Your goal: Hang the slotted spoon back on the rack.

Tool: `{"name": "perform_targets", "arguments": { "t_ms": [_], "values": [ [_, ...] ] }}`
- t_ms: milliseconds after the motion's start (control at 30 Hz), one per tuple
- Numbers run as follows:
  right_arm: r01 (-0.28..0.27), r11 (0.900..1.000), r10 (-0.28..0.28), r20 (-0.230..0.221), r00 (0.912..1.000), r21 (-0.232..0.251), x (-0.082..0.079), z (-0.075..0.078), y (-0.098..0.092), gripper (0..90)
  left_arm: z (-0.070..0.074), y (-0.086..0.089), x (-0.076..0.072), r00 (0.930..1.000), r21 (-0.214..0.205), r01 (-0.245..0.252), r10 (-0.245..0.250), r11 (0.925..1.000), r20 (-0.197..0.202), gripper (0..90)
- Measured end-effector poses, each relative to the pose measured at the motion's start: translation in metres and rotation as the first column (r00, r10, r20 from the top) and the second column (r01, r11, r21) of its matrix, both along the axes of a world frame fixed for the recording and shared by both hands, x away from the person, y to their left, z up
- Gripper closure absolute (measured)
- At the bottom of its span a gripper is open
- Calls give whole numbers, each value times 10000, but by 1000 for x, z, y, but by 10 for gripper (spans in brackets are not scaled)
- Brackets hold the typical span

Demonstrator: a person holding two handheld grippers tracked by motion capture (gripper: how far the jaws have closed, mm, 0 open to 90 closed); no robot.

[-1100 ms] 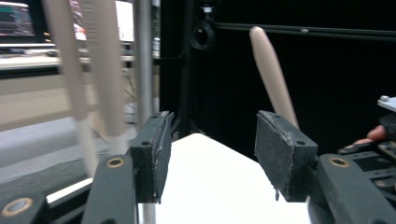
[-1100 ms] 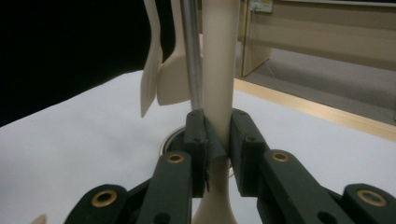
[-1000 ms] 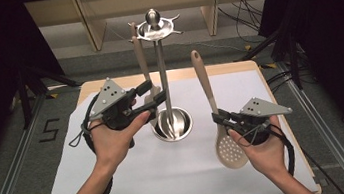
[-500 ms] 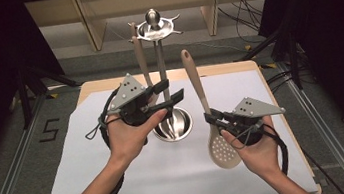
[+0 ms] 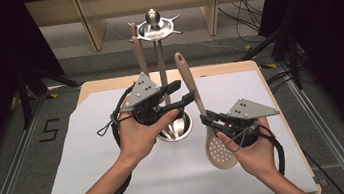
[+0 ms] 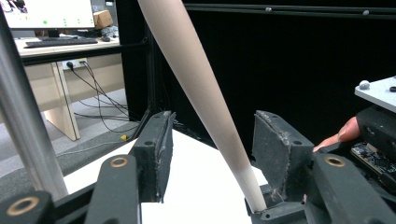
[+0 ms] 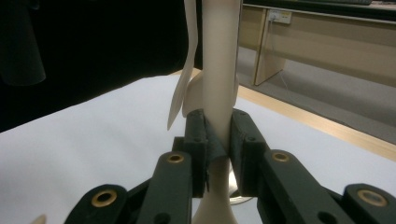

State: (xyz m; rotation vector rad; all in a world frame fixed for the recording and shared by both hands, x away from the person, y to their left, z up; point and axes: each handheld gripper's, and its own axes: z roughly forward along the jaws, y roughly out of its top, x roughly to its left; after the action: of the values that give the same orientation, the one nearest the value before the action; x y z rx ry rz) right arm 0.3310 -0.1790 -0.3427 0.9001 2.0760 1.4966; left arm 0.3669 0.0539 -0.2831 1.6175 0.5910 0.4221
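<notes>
We see two hand-held units, bare forearms, no sleeves. Left gripper [image 5: 175, 97]: black body w/ two long black jaws, grey three-cornered plate on top w/ a few small dark holes, black cable looping off the back and trailing down along the forearm. Right gripper [image 5: 212, 121]: same build, black body, grey three-cornered plate w/ small dark holes, black cable curling round the wrist. Up close in the gripper views, jaws are matte black links w/ brass-coloured rivets at the pivots; pads are dark, rough, scuffed at the edges w/ pale dust. Small screw heads sit in the pad blocks. A green circuit board peeks from the right unit's housing.
</notes>
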Motion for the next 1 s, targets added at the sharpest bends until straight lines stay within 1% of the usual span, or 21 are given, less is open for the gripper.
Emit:
{"name": "perform_targets", "arguments": {
  "t_ms": [33,67,167,233,300,333,367,400,433,467,500,533,567,600,633,667,733,800,833,933,1000],
  "values": [
    [50,10000,-50,62,10000,-11,-1,0,0,791,0,0,0,10000,5,8,-8,10000,-27,476],
    [105,9999,-105,277,9996,-10,0,0,0,791,0,-1,0,10000,3,30,-30,10000,-35,480],
    [19,9999,-16,281,9996,-128,0,0,0,791,-1,-3,1,10000,-9,47,-47,10000,-82,491],
    [-60,10000,59,148,9999,30,-1,-1,2,791,-1,-4,2,9999,-42,90,-90,10000,-131,497],
    [-73,9998,79,255,9996,-203,-1,0,2,791,-2,-5,2,9999,-38,108,-109,9999,-131,500],
    [-3,9998,9,300,9995,-207,-2,-1,3,791,-2,-5,2,9998,-59,97,-98,9999,-148,503],
    [-153,9998,155,195,9997,-120,-1,-2,5,791,-2,-5,3,9998,-70,92,-93,9999,-158,506],
    [-46,9998,47,49,10000,-190,-3,-1,5,791,-2,-5,3,9998,-91,96,-98,9999,-159,510],
    [-79,9998,82,165,9998,-204,-2,-1,5,791,-2,-5,3,9998,-89,110,-112,9999,-146,515],
    [-88,9998,90,101,9999,-199,-3,-1,5,791,-2,-5,3,9998,-77,125,-126,9999,-133,522],
    [-102,9997,108,257,9996,-211,-2,-1,5,791,-2,-5,3,9998,-51,164,-165,9999,-82,533],
    [-261,9995,266,255,9993,-192,-2,-1,7,791,-2,-5,3,9998,-66,177,-178,9998,-57,546],
    [-201,9995,204,163,9997,-225,-2,-1,7,791,-2,-6,2,9999,-59,149,-149,9999,-12,557],
    [-245,9995,249,200,9995,-177,-2,-2,8,791,-1,-5,2,9999,-34,152,-152,9999,45,572],
    [-220,9994,230,396,9989,-258,-1,-1,7,791,-1,-5,2,9999,-72,161,-160,9998,65,583],
    [-162,9996,167,232,9996,-222,-2,-2,8,790,-1,-5,1,9998,-78,164,-163,9998,99,604],
    [-221,9994,227,208,9995,-256,-1,-2,8,790,-1,-5,0,9996,-73,196,-194,9998,210,644],
    [-200,9991,213,368,9991,-367,0,-2,8,789,0,-5,-2,9991,-99,314,-310,9995,303,668],
    [-182,9995,183,34,9998,-271,-3,-2,9,789,0,-5,-3,9987,-102,365,-361,9993,363,677],
    [-312,9991,320,279,9991,-292,0,-2,10,789,1,-6,-5,9972,-204,625,-616,9978,415,701],
    [-314,9987,323,239,9992,-390,0,-2,11,788,2,-7,-6,9960,-298,845,-836,9960,325,721]
  ]
}}
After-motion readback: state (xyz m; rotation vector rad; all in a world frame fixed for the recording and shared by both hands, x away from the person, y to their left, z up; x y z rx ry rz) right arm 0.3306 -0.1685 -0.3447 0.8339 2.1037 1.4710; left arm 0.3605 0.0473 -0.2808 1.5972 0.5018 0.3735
